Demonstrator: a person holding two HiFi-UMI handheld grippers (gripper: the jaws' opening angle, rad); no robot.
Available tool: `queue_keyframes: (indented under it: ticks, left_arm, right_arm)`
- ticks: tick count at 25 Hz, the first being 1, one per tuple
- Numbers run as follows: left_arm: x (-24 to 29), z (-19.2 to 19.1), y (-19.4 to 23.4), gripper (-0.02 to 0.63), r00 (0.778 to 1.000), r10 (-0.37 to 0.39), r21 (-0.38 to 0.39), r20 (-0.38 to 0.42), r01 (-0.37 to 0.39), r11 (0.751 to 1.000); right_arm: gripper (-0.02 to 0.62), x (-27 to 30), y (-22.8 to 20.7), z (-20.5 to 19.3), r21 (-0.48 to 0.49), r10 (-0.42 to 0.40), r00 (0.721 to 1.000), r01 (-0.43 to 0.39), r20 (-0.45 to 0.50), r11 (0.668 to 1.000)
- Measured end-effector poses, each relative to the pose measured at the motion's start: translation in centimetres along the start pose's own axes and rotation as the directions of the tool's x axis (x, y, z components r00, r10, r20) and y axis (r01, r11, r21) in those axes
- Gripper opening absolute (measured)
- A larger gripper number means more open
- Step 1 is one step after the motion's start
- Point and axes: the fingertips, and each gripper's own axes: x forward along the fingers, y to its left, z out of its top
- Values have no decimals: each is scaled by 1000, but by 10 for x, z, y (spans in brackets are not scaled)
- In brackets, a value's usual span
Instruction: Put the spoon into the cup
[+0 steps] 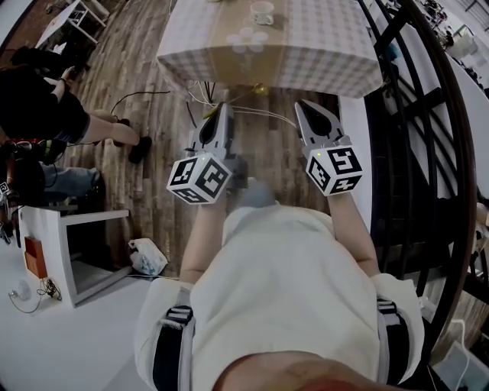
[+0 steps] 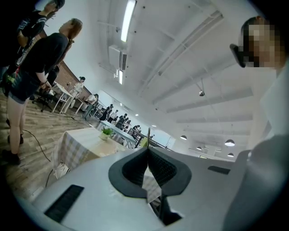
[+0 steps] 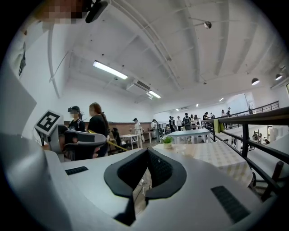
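My left gripper [image 1: 226,107] is shut on the thin handle of a golden spoon [image 1: 260,89]. The spoon's bowl sticks out to the right, in front of the table's near edge. In the right gripper view the left gripper [image 3: 92,140] shows with the spoon [image 3: 116,145] as a yellow stick. From the left gripper view the spoon [image 2: 148,134] is edge-on, a thin blade above the closed jaws. My right gripper [image 1: 302,108] is shut and holds nothing. Both are held level, short of the checkered table [image 1: 321,46]. A pale round vessel [image 1: 249,38] stands on the table; it is too blurred to tell whether it is the cup.
A small white pot with a green plant [image 3: 167,140] stands further back on the table, also in the head view [image 1: 262,11]. A black railing [image 1: 428,114] runs along the right. People [image 1: 46,107] stand at the left by a white cabinet [image 1: 69,244]. Cables [image 1: 206,95] lie under the table.
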Motion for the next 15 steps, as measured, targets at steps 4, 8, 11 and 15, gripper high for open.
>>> queue_keyframes:
  ticks: [4,8,11,15]
  left_arm:
    - [4,1,4,5,1000,3,-14,3,-3,1000]
    - [11,2,9,5,1000,0,-21,6,0,1000]
    - [26,3,13,5,1000,0,-25,3,0,1000]
    - [45,4,20,5,1000,-9,-24,-7,9,1000]
  right_arm:
    - [0,7,-3,-3,0,0,1000,0,-10,1000]
    - [0,12,-8,-7,4,-4,1000,4,-21,1000]
    - [0,21,-19,-9,13,-9,1000,9,-28,1000]
    - [0,36,-30,-10,7,-14,999,15,-41,1000]
